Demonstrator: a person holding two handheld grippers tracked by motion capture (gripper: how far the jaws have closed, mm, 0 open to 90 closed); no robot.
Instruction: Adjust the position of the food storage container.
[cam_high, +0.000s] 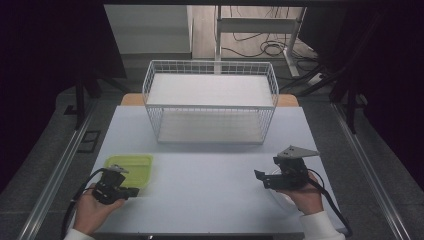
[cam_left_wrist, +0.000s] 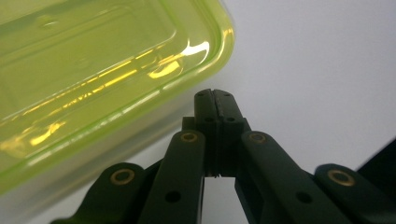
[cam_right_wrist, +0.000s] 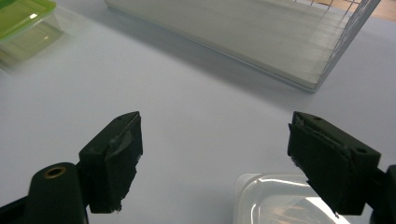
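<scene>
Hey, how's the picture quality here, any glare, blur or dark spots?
High view: dark at both sides, table evenly lit. Left gripper view: bright glare streaks on the green container, near edge soft. Right gripper view: green container smeared at the corner, clear container shows faint reflections.

Your green box (cam_high: 129, 168) sits flat near the left front of the table, a see-through lime-yellow rectangle with rounded corners and a raised rim. Your clear box (cam_right_wrist: 280, 200) lies at the right front, colourless with rounded corners, well apart from it.
</scene>
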